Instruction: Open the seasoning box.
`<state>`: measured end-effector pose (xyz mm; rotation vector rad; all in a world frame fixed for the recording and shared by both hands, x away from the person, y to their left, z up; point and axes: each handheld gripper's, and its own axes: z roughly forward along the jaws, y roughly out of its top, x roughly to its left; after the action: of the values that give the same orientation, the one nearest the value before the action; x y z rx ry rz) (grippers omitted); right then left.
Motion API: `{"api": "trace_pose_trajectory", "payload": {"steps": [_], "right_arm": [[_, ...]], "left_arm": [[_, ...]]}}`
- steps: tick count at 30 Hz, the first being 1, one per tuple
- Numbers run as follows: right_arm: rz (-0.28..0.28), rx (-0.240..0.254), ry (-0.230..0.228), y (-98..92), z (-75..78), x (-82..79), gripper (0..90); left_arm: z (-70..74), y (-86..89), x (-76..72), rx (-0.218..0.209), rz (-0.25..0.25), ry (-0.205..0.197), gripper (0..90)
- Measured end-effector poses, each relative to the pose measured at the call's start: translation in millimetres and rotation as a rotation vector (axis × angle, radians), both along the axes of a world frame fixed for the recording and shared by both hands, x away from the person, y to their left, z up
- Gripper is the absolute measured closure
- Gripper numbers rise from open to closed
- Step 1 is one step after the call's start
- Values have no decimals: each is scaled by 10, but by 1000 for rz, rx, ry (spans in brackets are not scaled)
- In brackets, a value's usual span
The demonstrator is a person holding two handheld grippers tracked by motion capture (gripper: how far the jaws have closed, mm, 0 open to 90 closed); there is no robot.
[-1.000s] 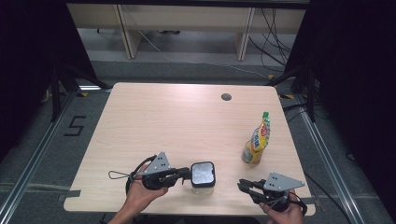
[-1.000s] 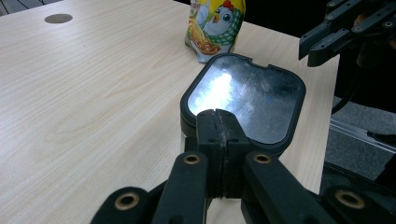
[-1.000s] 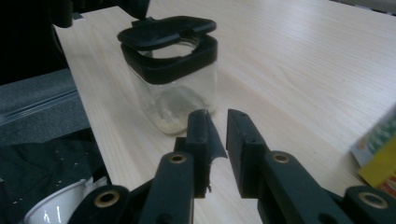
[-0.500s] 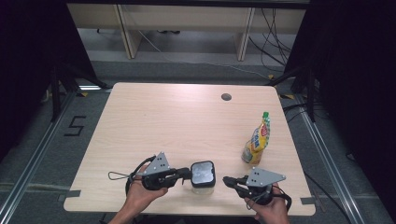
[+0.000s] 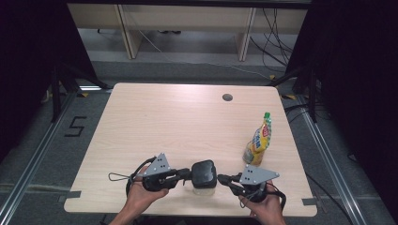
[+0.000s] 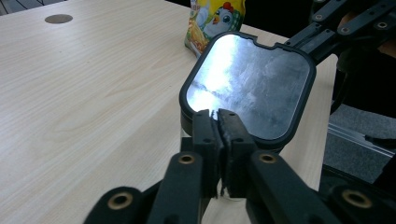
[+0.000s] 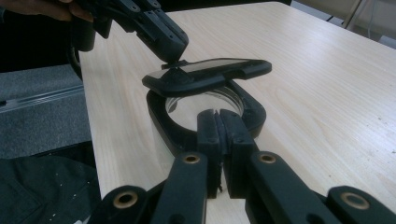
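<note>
High view: we see a clear jar (image 5: 202, 185) with a black collar at the table's (image 5: 187, 122) near edge, between both grippers. Left gripper (image 5: 187, 174) jaws are together, pinching the near rim of the black lid (image 6: 247, 86); they've just eased open slightly. Right gripper view shows the lid tipped up off the collar, jar contents unclear. Right gripper (image 5: 223, 178) jaws are together at the collar. Snack pouch (image 5: 258, 141) stands far right
</note>
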<state>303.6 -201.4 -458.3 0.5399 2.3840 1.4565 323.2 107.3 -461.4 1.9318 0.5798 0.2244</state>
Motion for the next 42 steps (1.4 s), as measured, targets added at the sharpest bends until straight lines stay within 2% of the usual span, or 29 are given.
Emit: {"api": "trace_pose_trajectory", "payload": {"steps": [3,4,6,7,10,11,12,15,17,19,22,23,24,25,31,32,33,35,37,39,40,42], "right_arm": [[11,-8,7,34,5,0,877],[17,-4,8,46,10,-1,878],[14,-11,4,59,25,-2,877],[18,-12,2,63,29,1,877],[18,-4,-2,76,44,7,877],[15,6,1,89,46,5,877],[22,-4,-2,83,59,10,877],[9,3,-3,103,80,5,874],[19,10,-7,124,92,6,874],[14,5,-16,131,104,12,874],[23,8,-20,155,121,14,874],[11,16,-22,165,123,7,874],[28,2,-25,165,137,18,871],[28,5,-26,175,141,19,871],[34,16,-41,249,185,29,871],[50,-2,-65,252,204,49,871],[41,7,-45,271,208,38,870],[44,11,-49,312,218,44,870],[47,16,-59,359,225,50,870],[58,10,-67,391,243,63,870],[60,9,-57,411,251,62,870],[69,11,-75,452,262,82,870]], "left_arm": [[-2,17,-2,-16,8,13,764],[8,37,7,-11,-5,3,755],[18,60,5,-20,-38,10,698],[22,69,-12,-15,-40,7,652],[-1,124,-28,38,-61,-22,563],[-14,144,-35,56,-49,-7,543],[-40,153,-26,49,-67,-10,531],[-130,166,-21,75,-77,11,513],[-189,153,-10,91,-81,16,513],[-233,135,10,117,-94,2,520],[-291,109,12,111,-85,21,538],[-300,112,25,126,-88,10,542],[-318,101,28,119,-89,17,550],[-325,99,40,131,-90,3,558],[-356,77,90,115,-98,-20,607],[-358,70,92,104,-99,-17,625],[-359,64,96,97,-104,-13,645],[-364,51,95,102,-124,-23,688],[-357,37,87,128,-128,-49,709],[-351,37,86,138,-122,-50,720],[-356,25,74,129,-116,-45,722],[-353,22,69,131,-113,-46,725]]}}
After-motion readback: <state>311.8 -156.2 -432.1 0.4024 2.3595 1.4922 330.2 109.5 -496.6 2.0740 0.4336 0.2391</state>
